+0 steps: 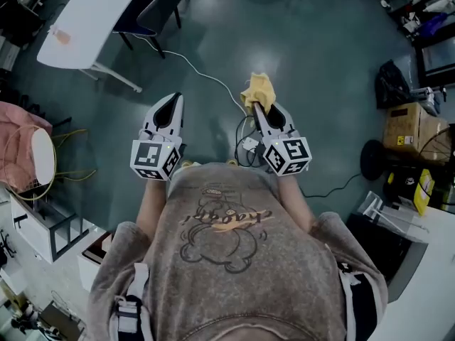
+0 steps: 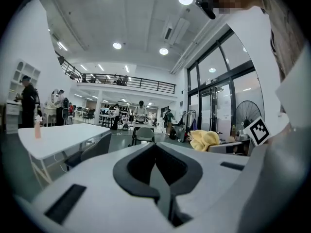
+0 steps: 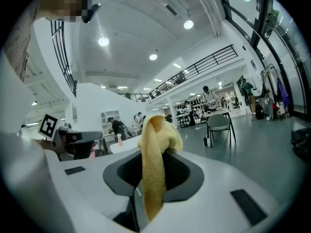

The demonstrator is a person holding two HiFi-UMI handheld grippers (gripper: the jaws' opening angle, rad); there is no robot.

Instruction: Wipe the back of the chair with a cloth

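Observation:
A yellow cloth (image 1: 258, 89) sticks out past the tip of my right gripper (image 1: 256, 106), which is shut on it. In the right gripper view the yellow cloth (image 3: 154, 154) hangs pinched between the closed jaws of my right gripper (image 3: 151, 178). My left gripper (image 1: 170, 101) is held level beside it, to the left, shut and holding nothing; its jaws in the left gripper view (image 2: 155, 152) meet with no gap. A dark chair (image 1: 153, 6) stands at the white table (image 1: 92, 13), far ahead of both grippers. The cloth (image 2: 204, 139) also shows at the right of the left gripper view.
A white cable (image 1: 206, 73) runs over the grey floor in front of the grippers. A cardboard box (image 1: 412, 130) and a black round base (image 1: 377, 158) stand at the right. A pink-covered object (image 1: 21, 144) is at the left. A grey chair (image 3: 219, 125) and people stand far off.

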